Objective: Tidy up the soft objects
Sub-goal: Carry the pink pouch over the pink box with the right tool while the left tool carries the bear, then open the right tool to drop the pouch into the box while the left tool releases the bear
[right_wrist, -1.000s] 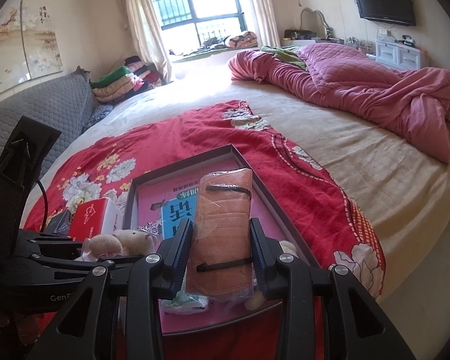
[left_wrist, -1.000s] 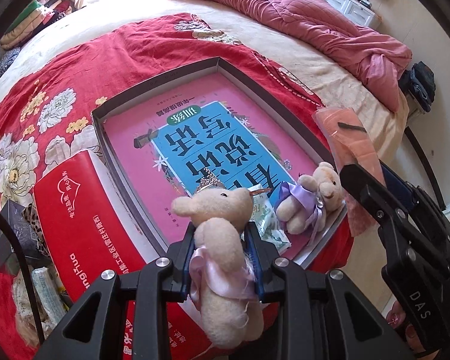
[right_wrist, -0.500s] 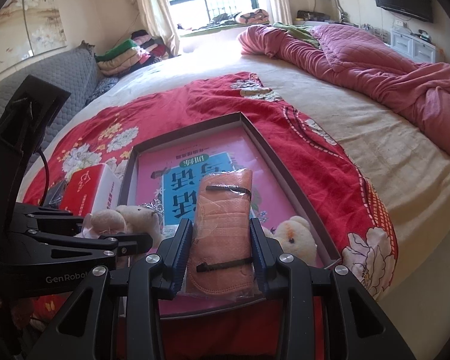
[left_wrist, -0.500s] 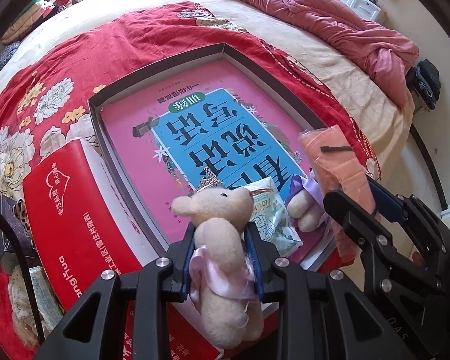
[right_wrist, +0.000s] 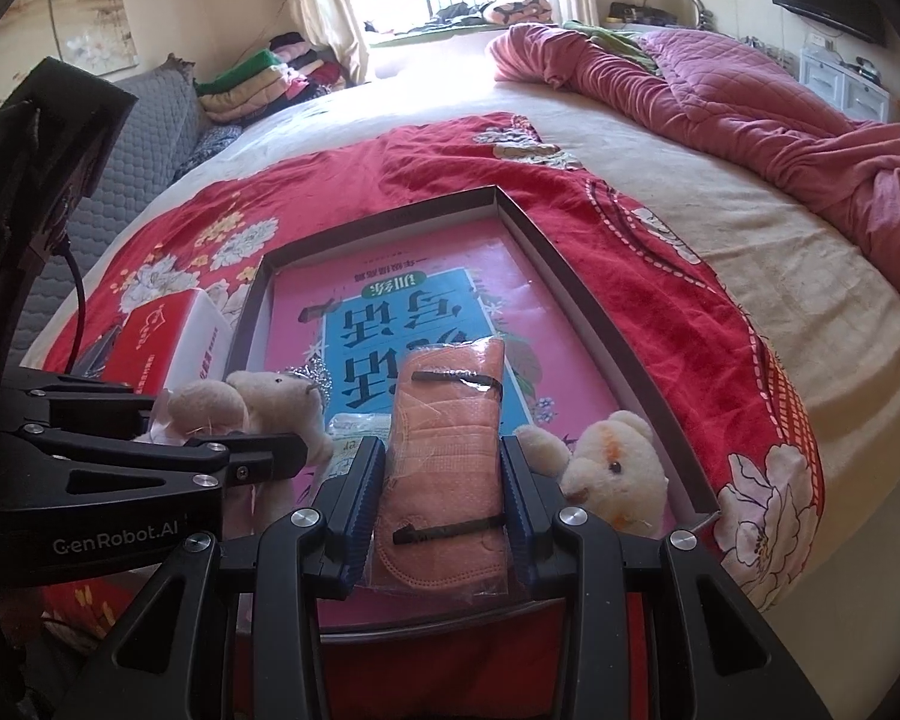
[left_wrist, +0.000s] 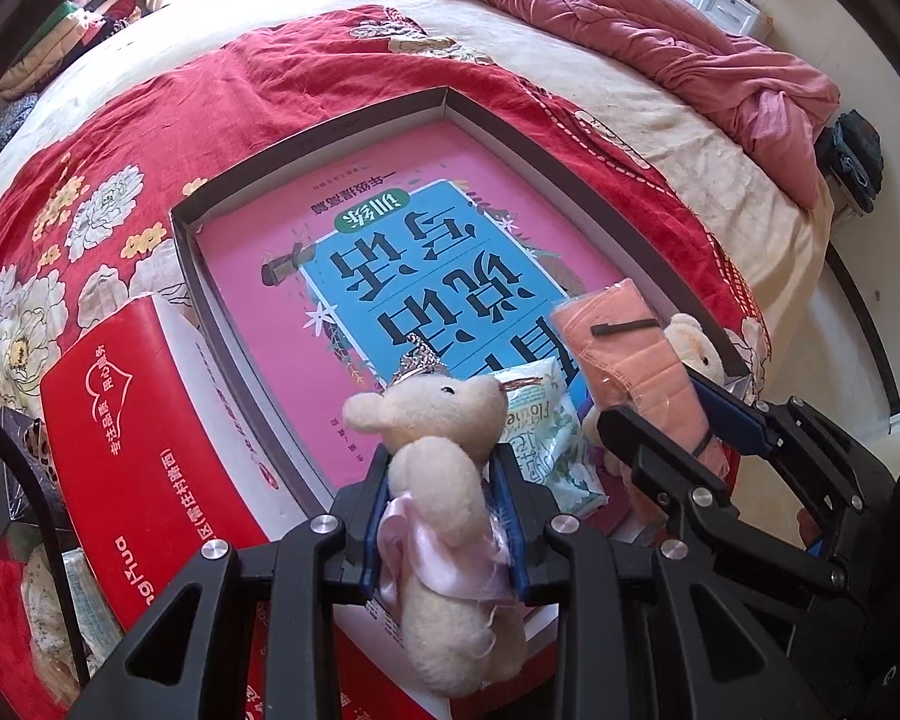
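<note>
On the red floral bedspread (right_wrist: pixel 342 204) lies the shallow tray (right_wrist: pixel 588 324), over whose near end the left gripper (left_wrist: pixel 441 462) pinches a cream bear (left_wrist: pixel 444 480) and the right gripper (right_wrist: pixel 444 450) clamps an orange bagged pack (right_wrist: pixel 444 450), which I judge could knock the second bear (right_wrist: pixel 615 468) lying beside it in the tray's near right corner

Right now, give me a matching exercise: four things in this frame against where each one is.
Things:
1. crowned bear
2. orange mask pack
3. second bear
4. red box

Places:
A. lying in the tray
B. in the right claw
C. on the bedspread beside the tray
D. in the left claw

Pairs: 1-D, 2-B, 3-A, 4-C
</note>
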`<state>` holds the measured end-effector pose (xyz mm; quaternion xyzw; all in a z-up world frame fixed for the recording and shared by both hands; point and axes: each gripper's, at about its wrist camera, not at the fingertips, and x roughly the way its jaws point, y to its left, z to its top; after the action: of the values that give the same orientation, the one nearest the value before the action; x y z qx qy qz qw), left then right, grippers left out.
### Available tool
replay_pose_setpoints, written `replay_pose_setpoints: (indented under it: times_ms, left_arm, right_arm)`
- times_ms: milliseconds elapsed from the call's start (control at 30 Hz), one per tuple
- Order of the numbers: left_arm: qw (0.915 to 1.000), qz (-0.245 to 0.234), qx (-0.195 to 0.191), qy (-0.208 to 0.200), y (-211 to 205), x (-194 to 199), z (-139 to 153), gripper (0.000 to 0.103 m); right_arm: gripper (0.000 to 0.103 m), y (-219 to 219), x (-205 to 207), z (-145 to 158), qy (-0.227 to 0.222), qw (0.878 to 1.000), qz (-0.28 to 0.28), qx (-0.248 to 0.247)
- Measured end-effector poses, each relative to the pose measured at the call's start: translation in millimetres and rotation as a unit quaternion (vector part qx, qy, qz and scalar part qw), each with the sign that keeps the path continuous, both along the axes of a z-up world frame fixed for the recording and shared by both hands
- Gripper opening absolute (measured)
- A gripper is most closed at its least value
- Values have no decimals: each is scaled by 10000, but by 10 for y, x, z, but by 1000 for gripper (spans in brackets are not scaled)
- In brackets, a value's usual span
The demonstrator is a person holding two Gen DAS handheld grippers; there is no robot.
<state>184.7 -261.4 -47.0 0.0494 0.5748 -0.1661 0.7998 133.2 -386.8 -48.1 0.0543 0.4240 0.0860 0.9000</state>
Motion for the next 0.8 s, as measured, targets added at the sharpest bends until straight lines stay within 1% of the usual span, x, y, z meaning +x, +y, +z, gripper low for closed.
replay_pose_setpoints:
  times_ms: [167, 333, 533, 633, 700, 800]
  left_arm:
    - [10000, 16, 60, -18, -4, 14, -9, 32]
    - [10000, 12, 84, 13, -13, 31, -14, 32]
    - [9999, 60, 98, 56, -14, 68, -17, 33]
    - [9998, 44, 174, 50, -35, 92, -34, 33]
    - [9996, 33, 286, 33, -60, 105, -52, 33]
    - [9993, 38, 381, 11, -80, 122, -70, 33]
  right_arm:
    - [39, -4, 39, -46, 16, 10000, -12, 20]
    - [40, 0, 72, -115, 132, 9999, 20, 55]
    - [42, -19, 65, -112, 136, 9998, 21, 113]
    - [44, -27, 56, -101, 113, 9999, 18, 125]
    - [49, -36, 45, -85, 110, 9999, -13, 78]
    - [52, -74, 21, -45, 36, 10000, -78, 46]
